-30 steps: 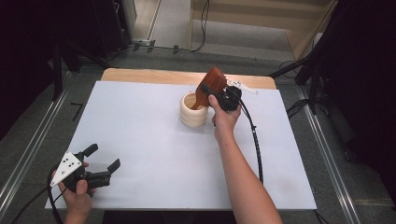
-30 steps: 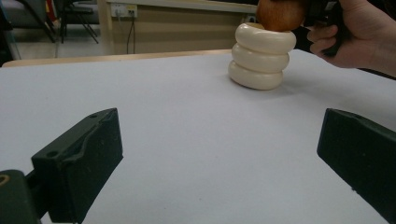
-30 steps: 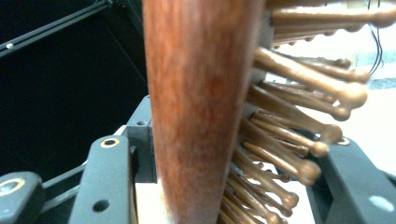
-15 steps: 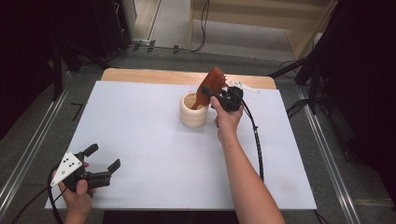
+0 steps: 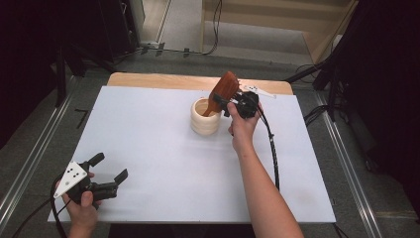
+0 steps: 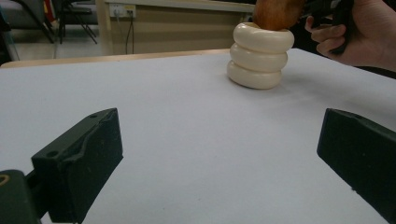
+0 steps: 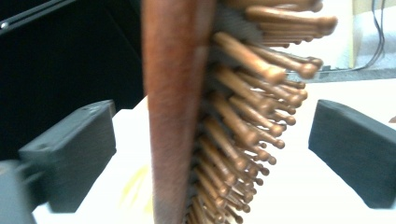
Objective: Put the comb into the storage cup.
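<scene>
Where the right claw (image 5: 224, 103) hangs over the far middle of the worktop (image 5: 163, 148), its jaws stand apart with the wooden hairbrush (image 5: 223, 91) between them; in the right gripper view the brush (image 7: 187, 112) rises edge-on in the gap, its red-brown back toward the left jaw and its rows of round-tipped wooden bristles toward the right jaw, and bare space shows on both sides, so this claw is released and touches the brush with neither pad as far as that view tells. In the high view the hairbrush stands tilted, its handle end down inside the cream ribbed cup (image 5: 205, 117) just beside and below the right claw, its broad head leaning up toward the claw. The person's right hand (image 5: 241, 130) grips the tool from the near side, and a black cable (image 5: 271, 153) trails back along the forearm. The left claw (image 5: 110, 171) is well apart from all this, low at the near left corner of the worktop, its jaws wide and released with nothing between them. From the left gripper view the cup (image 6: 259, 55) stands upright ahead of that claw and to its right, on the white surface, with the brush's brown end (image 6: 275, 14) showing above its rim.
</scene>
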{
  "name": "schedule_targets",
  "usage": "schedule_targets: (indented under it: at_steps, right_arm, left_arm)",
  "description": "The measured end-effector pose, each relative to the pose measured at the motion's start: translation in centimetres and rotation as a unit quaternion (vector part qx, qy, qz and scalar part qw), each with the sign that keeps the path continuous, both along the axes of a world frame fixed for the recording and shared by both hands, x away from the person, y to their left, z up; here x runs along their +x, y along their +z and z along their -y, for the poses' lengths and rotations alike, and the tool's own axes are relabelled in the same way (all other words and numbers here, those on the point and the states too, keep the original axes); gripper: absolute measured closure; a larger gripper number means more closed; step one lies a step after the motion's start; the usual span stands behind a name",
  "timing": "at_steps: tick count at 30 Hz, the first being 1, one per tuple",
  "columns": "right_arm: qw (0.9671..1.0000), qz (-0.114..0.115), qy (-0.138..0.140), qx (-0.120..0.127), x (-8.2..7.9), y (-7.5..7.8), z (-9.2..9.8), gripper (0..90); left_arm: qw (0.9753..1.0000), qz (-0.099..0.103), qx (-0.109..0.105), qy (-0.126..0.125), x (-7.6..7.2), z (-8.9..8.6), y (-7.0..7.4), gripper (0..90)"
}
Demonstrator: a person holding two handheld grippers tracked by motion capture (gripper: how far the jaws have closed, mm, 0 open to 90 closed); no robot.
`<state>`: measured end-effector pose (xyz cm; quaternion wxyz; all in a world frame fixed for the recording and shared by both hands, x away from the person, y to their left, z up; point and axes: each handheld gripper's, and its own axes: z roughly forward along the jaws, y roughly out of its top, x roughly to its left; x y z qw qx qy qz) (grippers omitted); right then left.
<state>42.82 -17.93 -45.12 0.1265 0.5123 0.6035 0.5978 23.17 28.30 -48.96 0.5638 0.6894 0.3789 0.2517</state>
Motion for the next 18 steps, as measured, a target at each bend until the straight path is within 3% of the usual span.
schedule_targets:
  at_steps: [6,18]
  right_arm:
    - [0.9994,0.011,0.005,-0.033,-0.5,0.5,-0.2,0.0]
    - [0.9982,0.021,-0.001,-0.057,-1.6,1.8,-0.1,0.0]
  left_arm:
    - [1.0,0.0,0.0,-0.001,0.0,0.0,0.0,0.6]
    - [1.0,0.001,0.0,-0.001,0.0,0.0,0.0,0.6]
